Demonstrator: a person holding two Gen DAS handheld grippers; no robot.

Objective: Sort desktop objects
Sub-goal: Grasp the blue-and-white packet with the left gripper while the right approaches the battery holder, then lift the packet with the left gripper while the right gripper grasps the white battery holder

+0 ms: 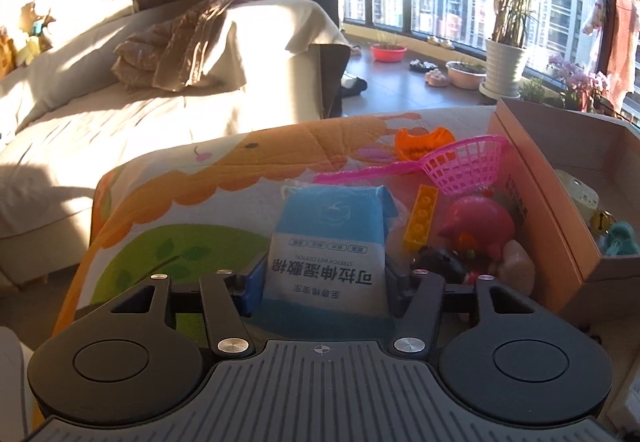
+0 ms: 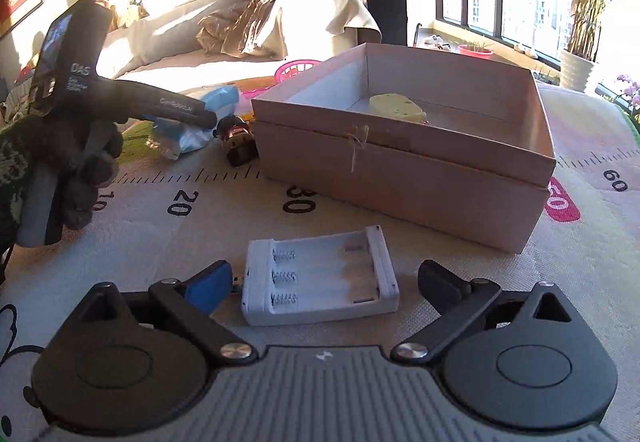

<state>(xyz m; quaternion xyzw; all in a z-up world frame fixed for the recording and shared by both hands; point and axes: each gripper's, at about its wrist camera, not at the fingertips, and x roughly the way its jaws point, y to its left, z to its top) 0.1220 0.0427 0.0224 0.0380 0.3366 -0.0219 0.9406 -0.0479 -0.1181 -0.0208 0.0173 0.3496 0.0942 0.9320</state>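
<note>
The blue-and-white wet cotton pack (image 1: 326,242) is gripped between the pads of the left claw (image 1: 320,282), long axis running away from the camera, printed end nearest. The white battery holder (image 2: 320,276) is seen lying flat on the play mat (image 2: 440,254) between the wide-open right claw (image 2: 326,284), its slots running crosswise, near the cardboard box (image 2: 400,170). Both claws are angled downward.

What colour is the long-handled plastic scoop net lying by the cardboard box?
Pink; the long-handled plastic scoop net shows best in the left wrist view.

My right gripper (image 2: 324,284) is black with silver screws, a ribbed grey base and one blue fingertip pad (image 2: 208,288); my left hand (image 2: 86,162) wears a dark glove below a green patterned sleeve (image 2: 16,146).
</note>
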